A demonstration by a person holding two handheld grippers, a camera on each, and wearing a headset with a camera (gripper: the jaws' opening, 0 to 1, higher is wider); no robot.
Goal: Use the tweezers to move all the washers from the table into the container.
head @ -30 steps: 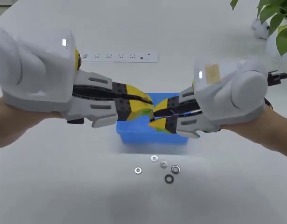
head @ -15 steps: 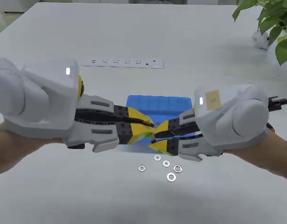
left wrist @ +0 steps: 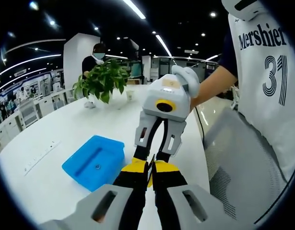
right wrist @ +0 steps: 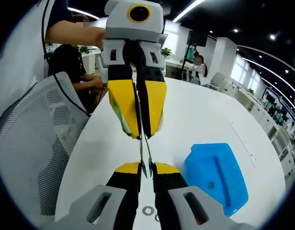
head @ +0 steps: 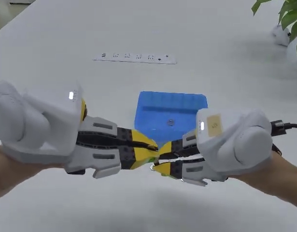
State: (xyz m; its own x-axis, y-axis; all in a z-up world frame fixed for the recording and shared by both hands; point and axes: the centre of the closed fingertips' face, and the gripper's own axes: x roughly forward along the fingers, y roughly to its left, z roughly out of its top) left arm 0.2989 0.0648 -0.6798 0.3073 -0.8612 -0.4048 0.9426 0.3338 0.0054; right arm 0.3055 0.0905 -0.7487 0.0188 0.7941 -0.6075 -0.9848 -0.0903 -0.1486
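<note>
The tweezers (right wrist: pixel 141 155) are clamped in the almost closed left gripper (right wrist: pixel 141 135). The right gripper (right wrist: pixel 146 168) is narrowed around their tips, but a grip cannot be told. One washer (head: pixel 170 122) is seen inside the blue container (head: pixel 187 104), and a second washer (right wrist: pixel 148 210) on the table (right wrist: pixel 104 143). "Mershier 31" is read on a shirt (left wrist: pixel 262 72).

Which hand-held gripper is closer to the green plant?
Right. The right hand-held gripper sits on the same side as the plant; the left hand-held gripper reaches in from the opposite side, farther away.
</note>
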